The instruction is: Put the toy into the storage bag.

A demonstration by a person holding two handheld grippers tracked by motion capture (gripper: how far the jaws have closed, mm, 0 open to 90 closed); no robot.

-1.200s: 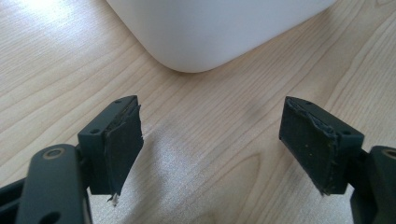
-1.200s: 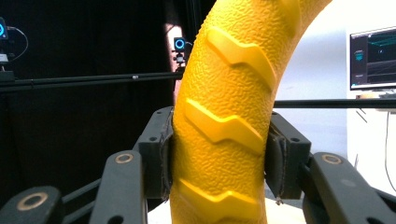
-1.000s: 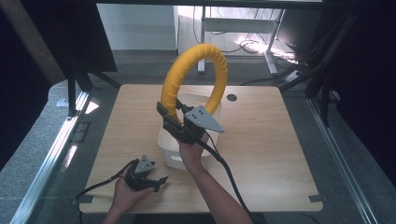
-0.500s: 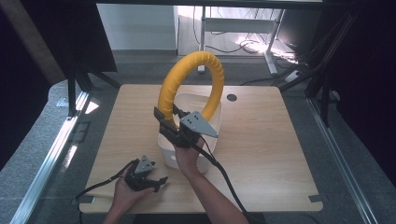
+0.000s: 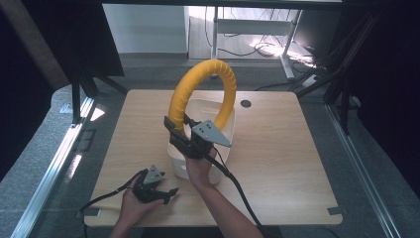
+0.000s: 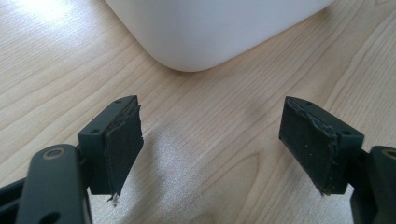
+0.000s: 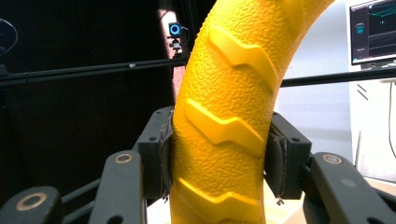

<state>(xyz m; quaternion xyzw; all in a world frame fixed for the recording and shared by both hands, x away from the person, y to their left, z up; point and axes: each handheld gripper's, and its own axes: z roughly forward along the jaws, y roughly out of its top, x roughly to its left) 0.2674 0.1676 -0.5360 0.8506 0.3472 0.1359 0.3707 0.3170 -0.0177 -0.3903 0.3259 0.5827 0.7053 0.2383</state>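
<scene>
A big yellow ring [image 5: 203, 84] with a ribbed, tyre-like tread stands upright above a white bin [image 5: 224, 128] in the middle of the table. My right gripper [image 5: 179, 133] is shut on the ring's lower left part. In the right gripper view the yellow ring [image 7: 224, 126] is squeezed between both pads [image 7: 164, 154]. My left gripper [image 5: 161, 191] rests low on the table near the front edge, left of the bin, open with nothing in it. In the left gripper view its gripper [image 6: 212, 149] faces a corner of the white bin [image 6: 205, 28] across bare wood.
The wooden table [image 5: 297, 148] has a round cable hole [image 5: 245, 103] at the back. Black cables trail from both grippers over the front edge. Black frame legs and dark panels stand around the table; a desk and wires lie behind it.
The right gripper has shifted slightly left and toward the front with the ring, which now stands a little more over the bin's left side. The left gripper has stayed put.
</scene>
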